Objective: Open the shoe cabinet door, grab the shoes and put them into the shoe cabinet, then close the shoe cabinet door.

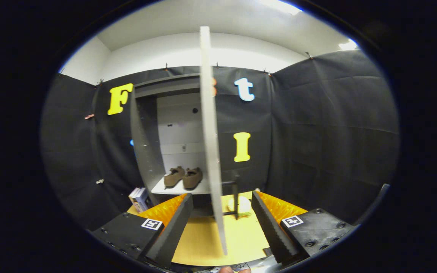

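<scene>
The gripper (222,222) stands wide open, holding nothing — the thin pale stiff cabinet door (211,144) hangs edge-on between its fingers. Likely light and free-swinging; push its free edge. The brown soft shoes (183,177) sit beyond, on the shelf.

Carrying surfaces: pale shelf (165,188) at the bottom of the open shoe cabinet (154,125), far left in the scene. Pair of brown shoes (183,177) sits directly on it, side by side, touching or nearly so, toes pointing near. Below and nearer: yellow-tan floor (203,239), running between the fingers of the hand-held gripper (222,220), which are spread wide and hold nothing. On the floor: small stack of books or boxes (139,199) left of the cabinet base, a black stand leg (236,197) right of the door (211,144), and a pale round item (243,204) just behind that leg, too blurred to identify. Door stands edge-on over the floor.
</scene>
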{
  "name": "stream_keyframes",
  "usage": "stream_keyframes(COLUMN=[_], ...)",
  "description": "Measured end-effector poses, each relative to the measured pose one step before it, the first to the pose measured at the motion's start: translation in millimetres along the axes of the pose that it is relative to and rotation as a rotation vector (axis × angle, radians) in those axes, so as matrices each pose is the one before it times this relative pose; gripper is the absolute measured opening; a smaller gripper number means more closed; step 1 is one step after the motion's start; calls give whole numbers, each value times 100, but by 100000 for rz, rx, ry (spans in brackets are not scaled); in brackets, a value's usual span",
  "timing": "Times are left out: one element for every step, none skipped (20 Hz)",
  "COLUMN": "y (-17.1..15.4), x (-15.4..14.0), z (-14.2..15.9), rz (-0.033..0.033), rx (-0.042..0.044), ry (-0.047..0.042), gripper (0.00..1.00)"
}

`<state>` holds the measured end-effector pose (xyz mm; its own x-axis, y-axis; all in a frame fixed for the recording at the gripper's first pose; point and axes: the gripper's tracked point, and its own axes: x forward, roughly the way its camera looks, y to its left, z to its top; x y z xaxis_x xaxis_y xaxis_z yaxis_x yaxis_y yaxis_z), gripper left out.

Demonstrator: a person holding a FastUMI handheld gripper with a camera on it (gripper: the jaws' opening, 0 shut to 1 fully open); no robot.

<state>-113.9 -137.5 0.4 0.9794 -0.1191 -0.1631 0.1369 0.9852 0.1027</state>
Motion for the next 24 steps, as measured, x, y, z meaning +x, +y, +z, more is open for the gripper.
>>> stream_keyframes(y=[-1940, -1757, -1525, -1050, -884, -444, -141, 113, 275, 457, 753, -167, 109, -22, 105, 143, 200, 391, 869, 795, 833, 843, 798, 828], x=[670, 763, 1039, 1123, 1216, 1085, 1009, 851, 895, 711, 388, 45, 368, -256, -128, -46, -98, -175, -240, -272, -581, -359, -329, -281], z=[-219, -327, -588, -421, -387, -277, -55, 171, 130, 84, 97, 177, 209, -138, -61, 68, 92, -53, -51, -116, -116, -42, 2, 90], rz=[-4693, -4056, -3561, -2384, -2053, -747, -411, -19, 28, 866, 1704, -1241, 135, -427, -340, -613, -214, 306, 787, 741, 884, 829, 416, 231], rx=[107, -355, -568, -128, 15, 630, 582, -539, -933, -214, 668, -691, -706, -66, 187, -246, -812, -335, -26, 491, 275, -566, -1102, -1930], ry=[323, 318, 1059, 565, 1189, 747, 280, -412, -484, 349, 587, -211, -639, 607, 622, -79, -535, -405, 32, 302, 168, -95, -541, -1096], gripper=[98, 98, 98, 98, 98, 98, 98, 98, 98, 98, 98, 98, 97, 96, 96, 96, 96, 96, 96, 96, 96, 96, 96, 96])
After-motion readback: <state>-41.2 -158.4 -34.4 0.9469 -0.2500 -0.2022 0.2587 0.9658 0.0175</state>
